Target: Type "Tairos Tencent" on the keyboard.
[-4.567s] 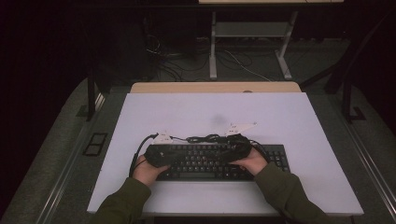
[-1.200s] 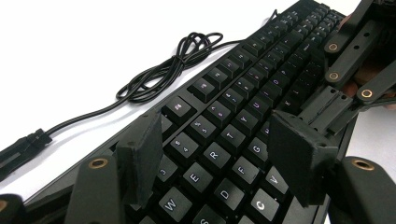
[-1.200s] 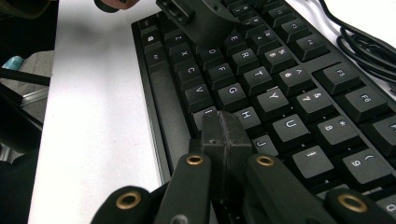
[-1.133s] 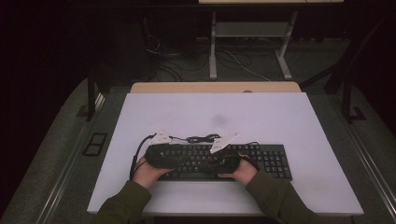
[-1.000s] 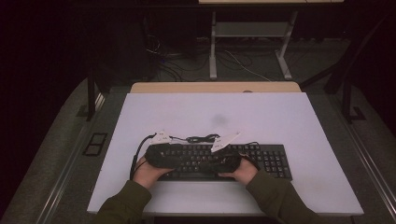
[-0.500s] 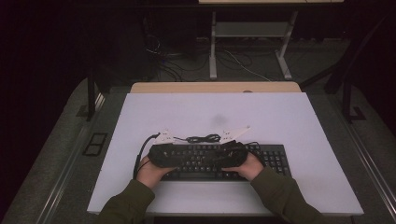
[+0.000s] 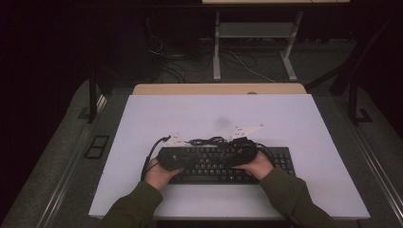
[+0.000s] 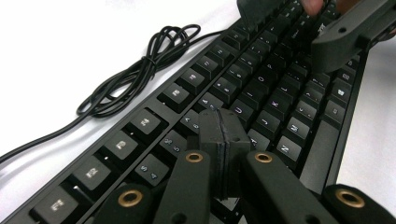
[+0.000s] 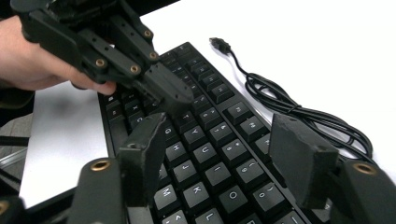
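Pressing on the black keyboard point(image 8: 261, 88) with your left gripper point(image 8: 223, 135), you have just brought its jaws together until the pads meet with nothing between them, tip down on a key in the left half, while your right gripper point(image 9: 224, 154) has just been opening and now hangs well apart over the middle keys, holding nothing. That reads as typing in turns, the left making its stroke as the right lifts clear for the next. The keyboard lies at the near edge of the white table point(image 7: 294, 118), its coiled cable point(image 7: 209, 141) just behind it, with dark floor and a desk frame point(image 7: 256, 42) beyond.
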Action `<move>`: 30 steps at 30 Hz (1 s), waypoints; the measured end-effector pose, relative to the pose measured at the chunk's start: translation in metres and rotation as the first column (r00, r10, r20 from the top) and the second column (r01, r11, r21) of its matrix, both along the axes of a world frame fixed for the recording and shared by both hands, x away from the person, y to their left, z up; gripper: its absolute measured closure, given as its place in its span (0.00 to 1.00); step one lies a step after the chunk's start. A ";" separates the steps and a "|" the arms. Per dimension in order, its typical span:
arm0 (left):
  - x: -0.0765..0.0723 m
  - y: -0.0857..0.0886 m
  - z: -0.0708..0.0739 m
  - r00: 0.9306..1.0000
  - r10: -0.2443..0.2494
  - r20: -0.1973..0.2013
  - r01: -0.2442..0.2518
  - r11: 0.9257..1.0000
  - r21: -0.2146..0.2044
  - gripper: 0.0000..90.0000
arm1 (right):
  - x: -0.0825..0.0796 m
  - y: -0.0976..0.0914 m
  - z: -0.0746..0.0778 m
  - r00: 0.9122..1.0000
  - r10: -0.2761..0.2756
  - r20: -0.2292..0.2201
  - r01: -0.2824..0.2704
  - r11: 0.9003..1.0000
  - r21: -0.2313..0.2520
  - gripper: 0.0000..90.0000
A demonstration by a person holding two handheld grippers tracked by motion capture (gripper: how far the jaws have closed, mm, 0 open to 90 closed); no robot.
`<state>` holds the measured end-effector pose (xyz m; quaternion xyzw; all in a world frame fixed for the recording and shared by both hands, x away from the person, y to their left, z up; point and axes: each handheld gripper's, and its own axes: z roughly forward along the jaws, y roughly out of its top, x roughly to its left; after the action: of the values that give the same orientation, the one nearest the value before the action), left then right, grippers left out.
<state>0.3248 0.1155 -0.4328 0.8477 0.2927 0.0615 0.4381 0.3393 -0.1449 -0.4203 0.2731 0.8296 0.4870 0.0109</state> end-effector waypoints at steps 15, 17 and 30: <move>0.001 -0.005 -0.004 1.000 -0.004 -0.012 0.004 1.000 0.028 0.99 | 0.002 -0.004 0.003 1.000 -0.024 0.013 0.024 1.000 0.016 0.36; 0.001 -0.007 -0.006 1.000 0.003 -0.016 -0.003 1.000 0.020 0.99 | 0.002 -0.004 0.004 1.000 -0.023 0.012 0.022 1.000 0.019 0.36; 0.001 -0.006 -0.005 1.000 -0.005 -0.017 0.006 0.999 0.038 0.99 | 0.005 -0.010 0.008 0.999 -0.032 0.024 0.032 0.999 0.035 0.34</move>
<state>0.3262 0.1092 -0.4375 0.8571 0.2927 0.0586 0.4199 0.3438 -0.1548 -0.4126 0.2804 0.8164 0.5042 0.0243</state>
